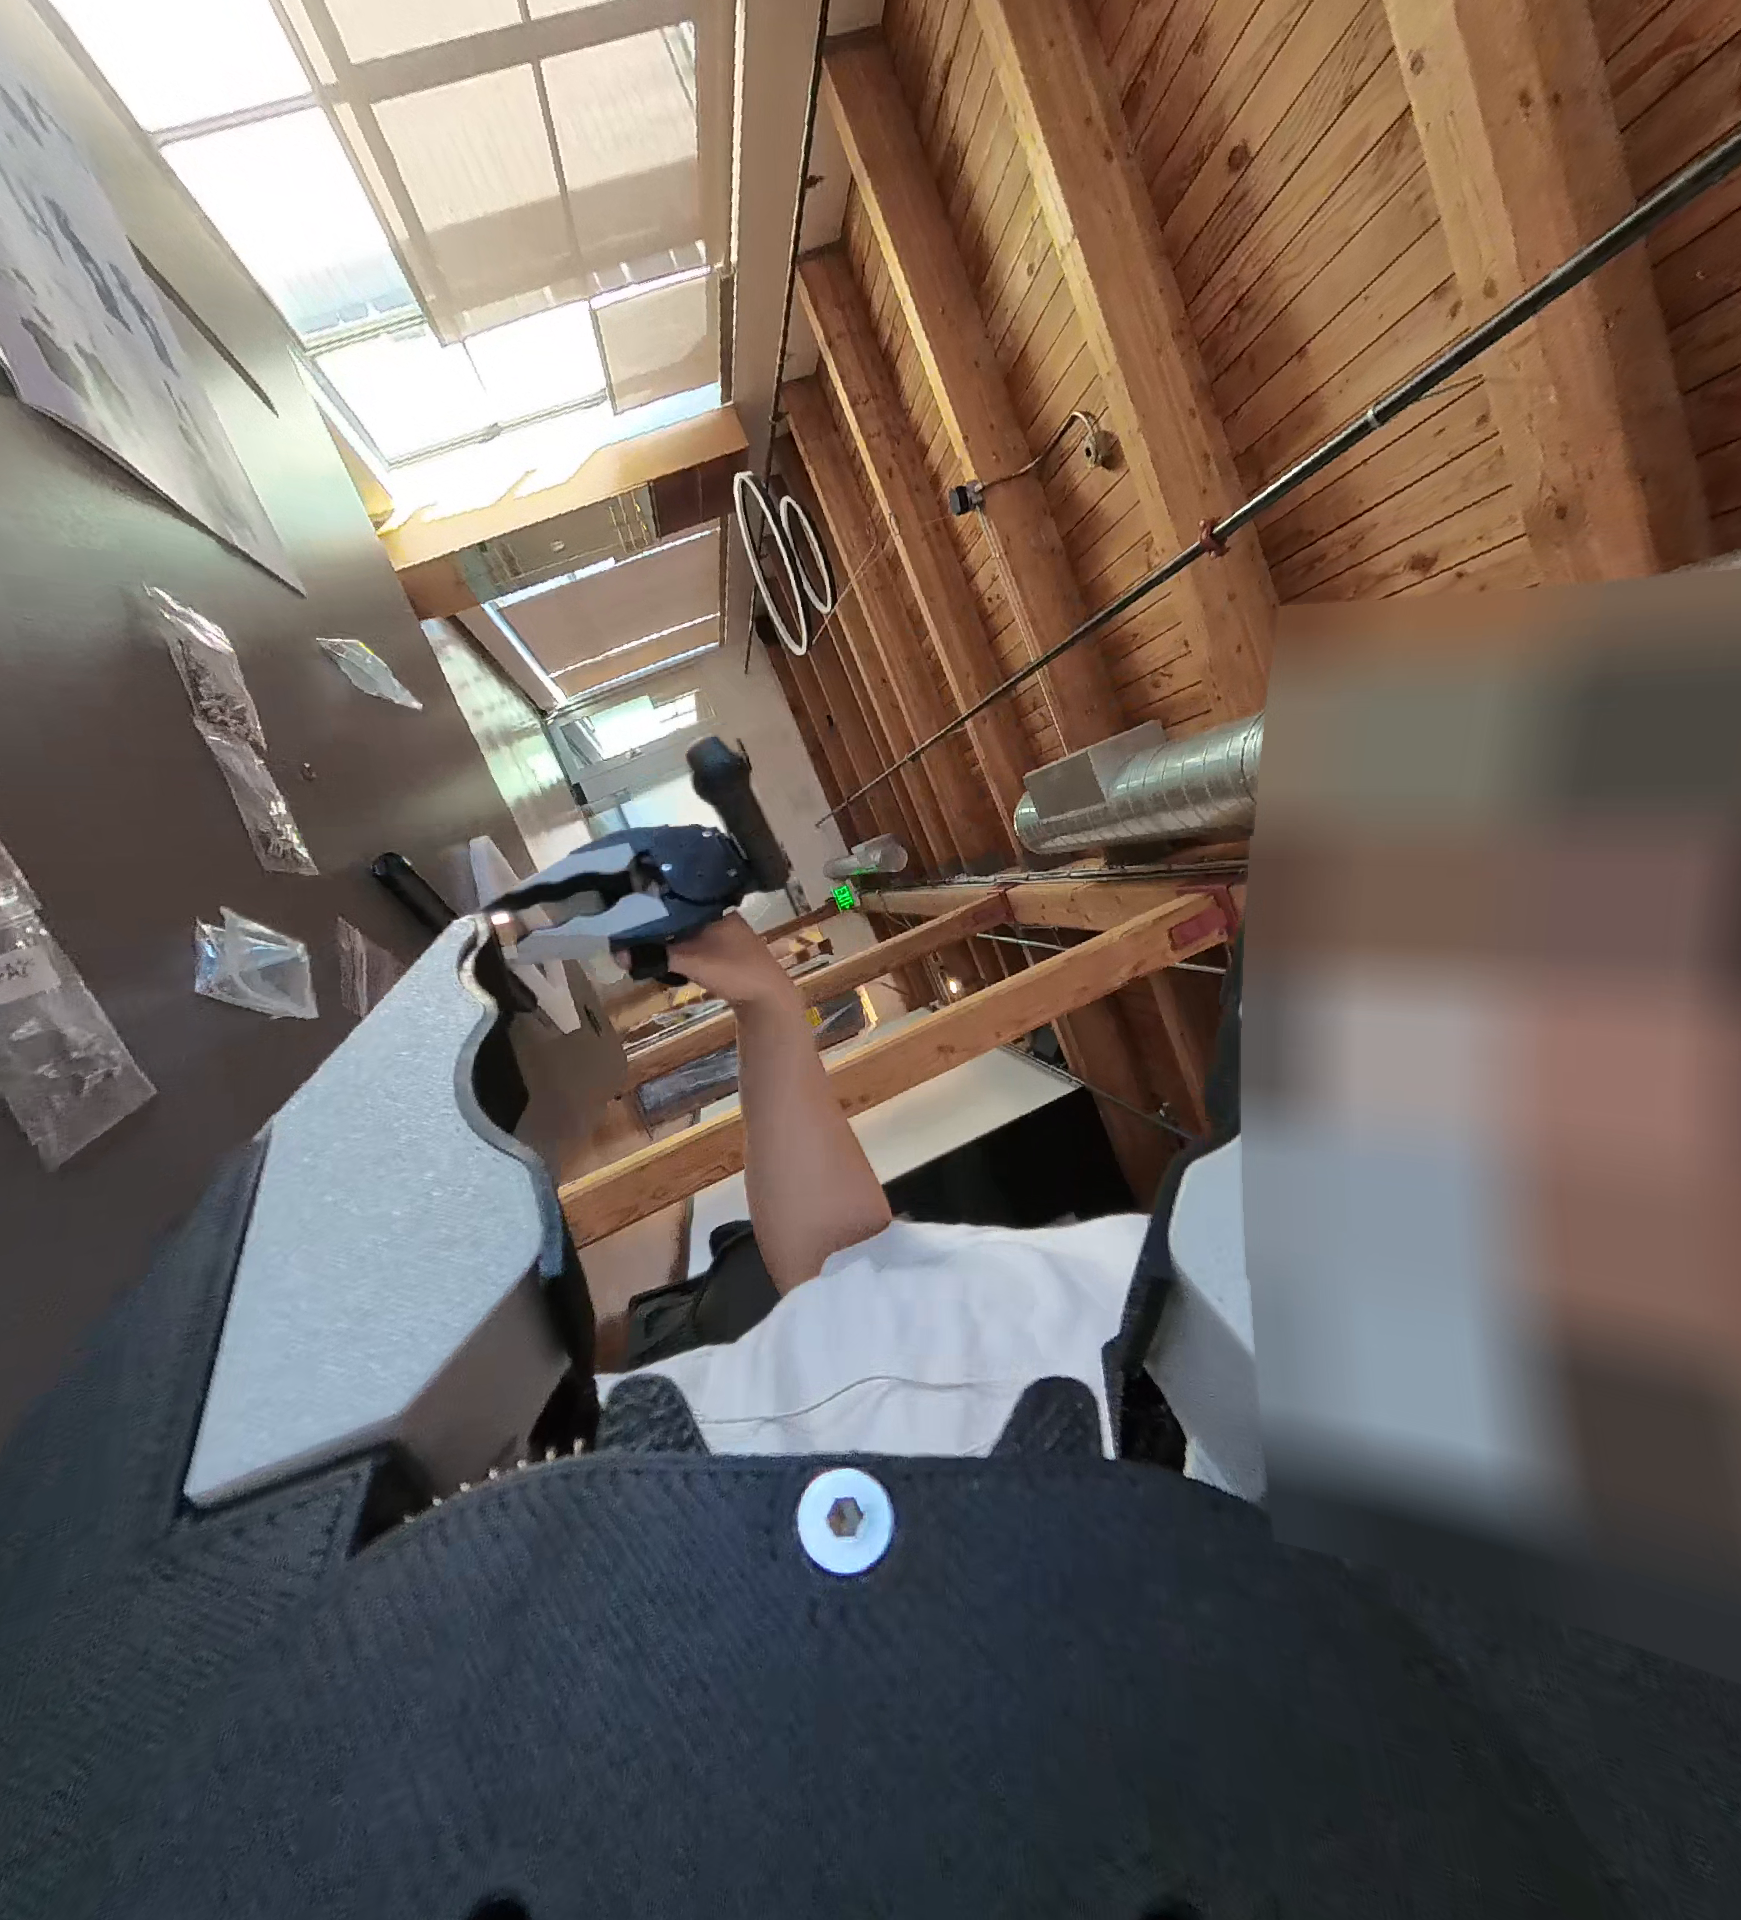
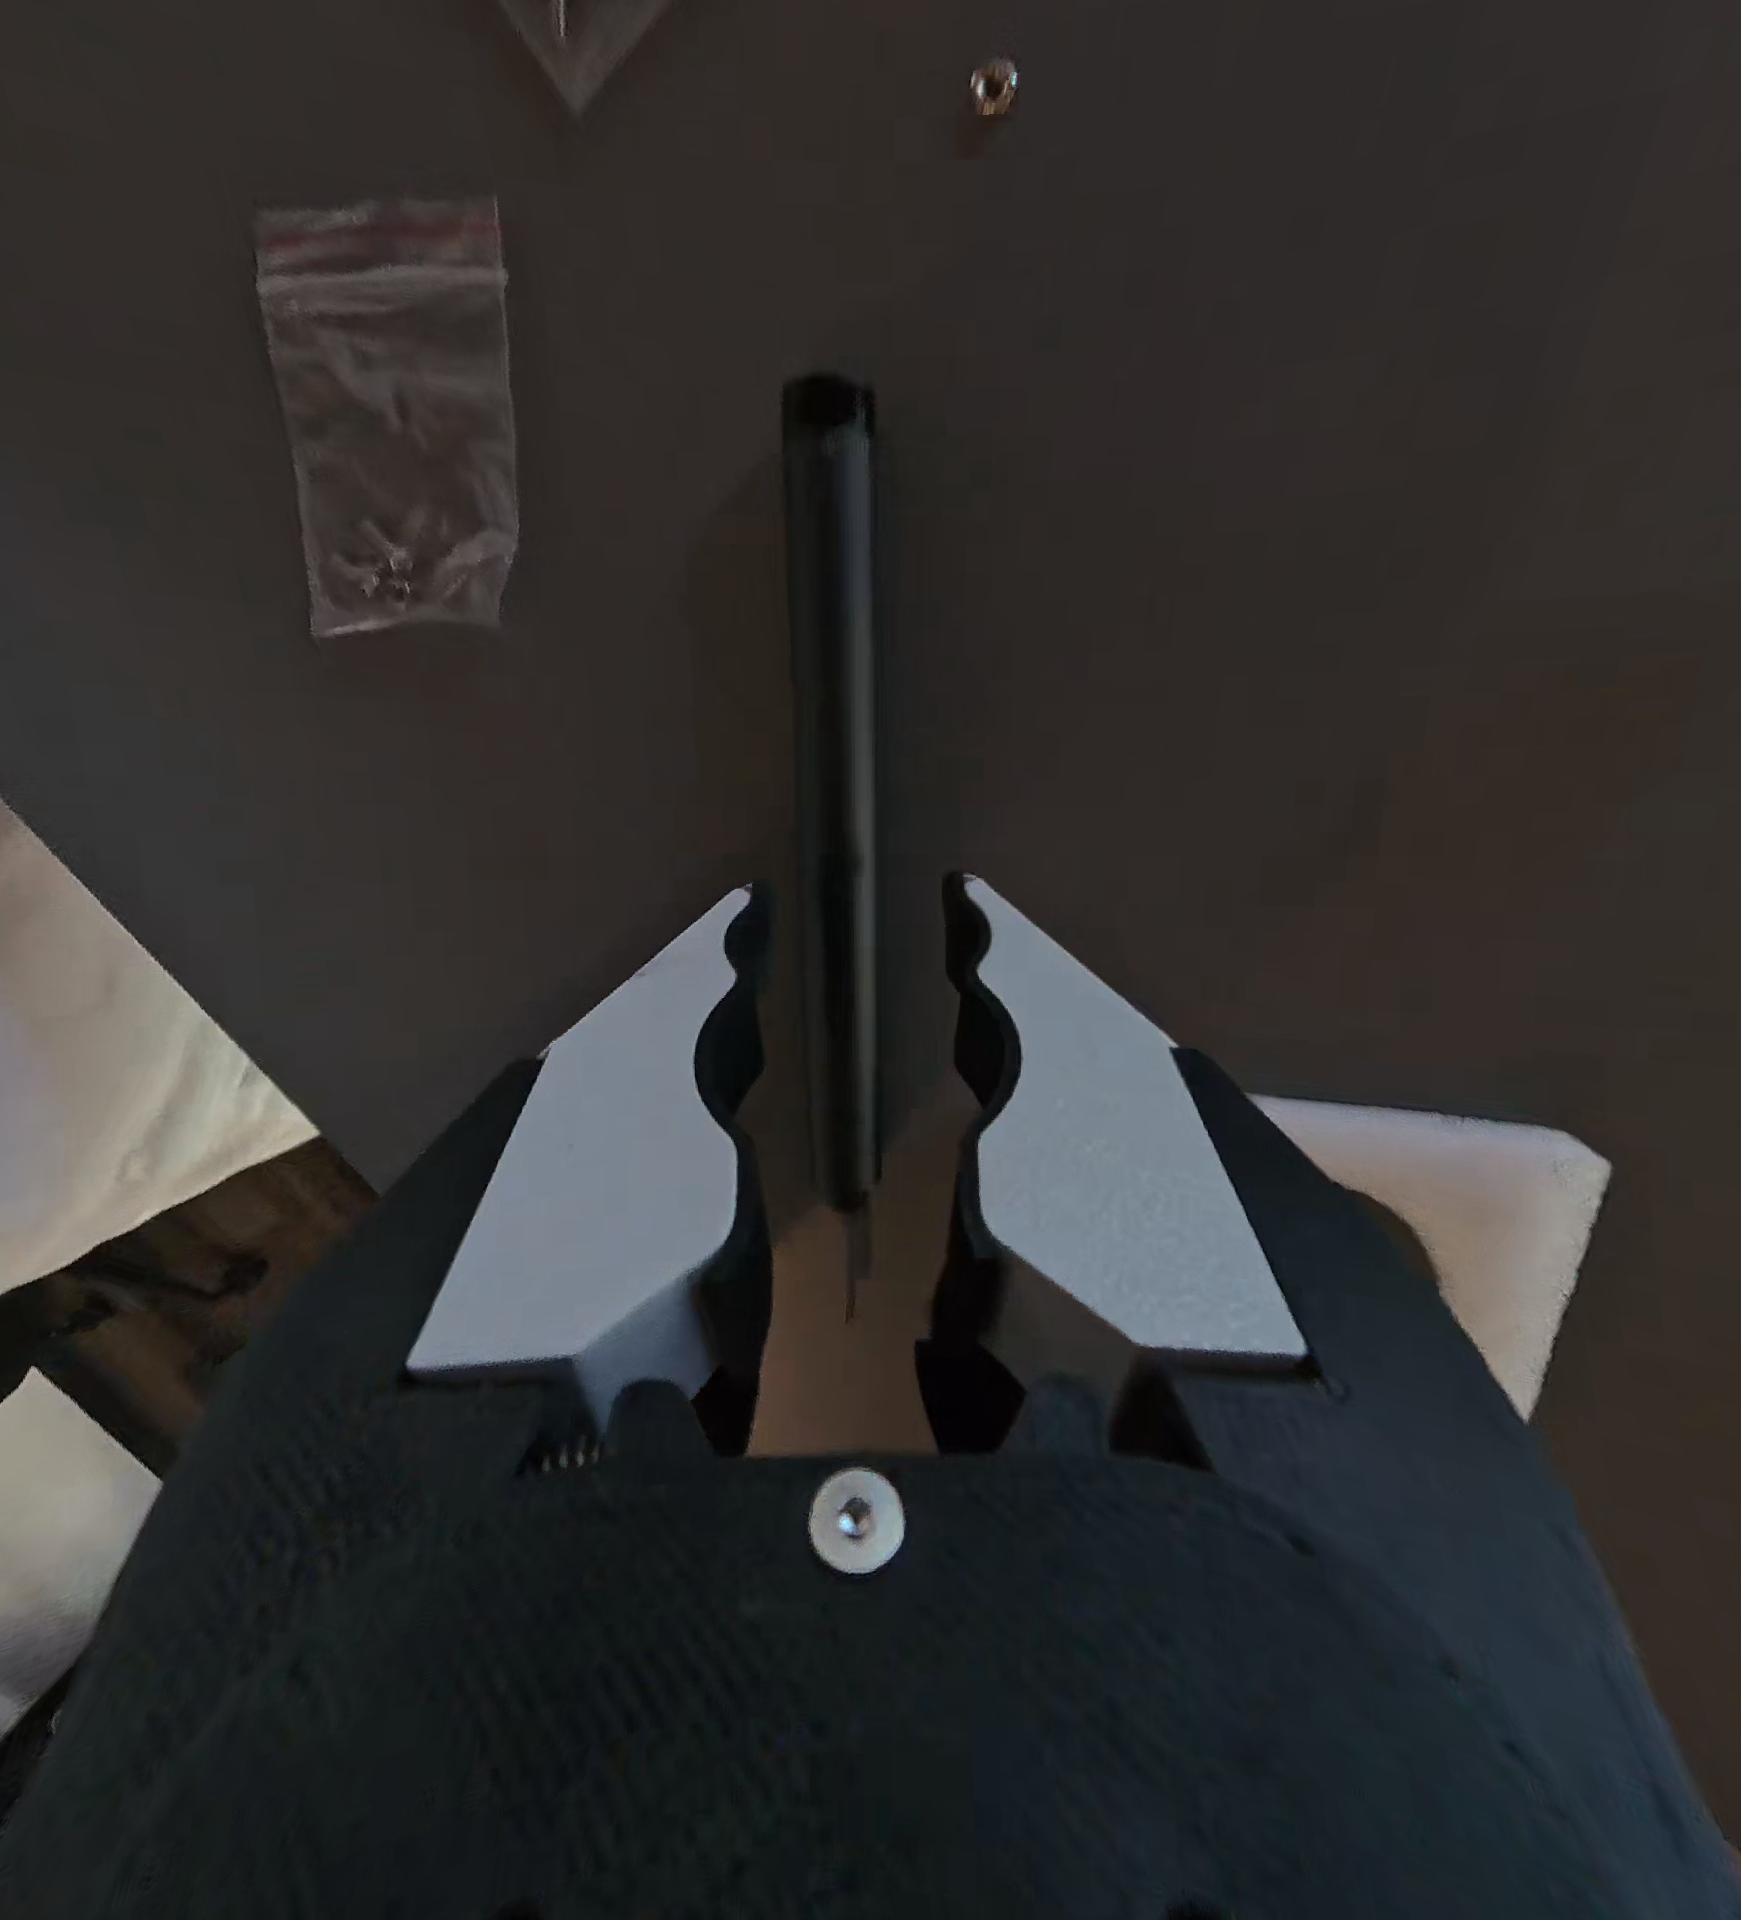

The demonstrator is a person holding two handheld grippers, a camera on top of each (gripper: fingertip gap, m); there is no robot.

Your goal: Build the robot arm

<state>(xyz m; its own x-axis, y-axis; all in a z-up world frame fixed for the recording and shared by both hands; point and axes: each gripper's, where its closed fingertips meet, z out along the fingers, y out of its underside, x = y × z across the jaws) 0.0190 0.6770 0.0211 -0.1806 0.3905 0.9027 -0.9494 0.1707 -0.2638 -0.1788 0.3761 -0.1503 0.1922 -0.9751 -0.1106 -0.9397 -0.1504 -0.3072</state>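
My right gripper point(image 2: 855, 894) is open and points down at a dark table point(image 2: 1365, 520). A slim black screwdriver point(image 2: 830, 727) lies lengthwise between its fingers, thin metal tip toward the gripper's body, with a gap on each side. The left wrist view looks up and sideways. My left gripper point(image 1: 845, 1039) is open and empty in the air; its left finger point(image 1: 378, 1195) is plain, and its right finger is mostly hidden by a blur patch. That view also shows the right gripper point(image 1: 513, 925), held by a hand, over the screwdriver point(image 1: 419, 888).
A clear plastic bag with small screws point(image 2: 393, 416) lies left of the screwdriver, and a nut point(image 2: 994, 88) lies beyond it. Several more bags point(image 1: 222, 727) and a paper sheet point(image 1: 66, 260) lie on the table. A white foam piece point(image 2: 1417, 1195) lies at the right. A person in a white shirt point(image 1: 949, 1330) stands close. Some 40 cm of space lies between my two pairs of fingers.
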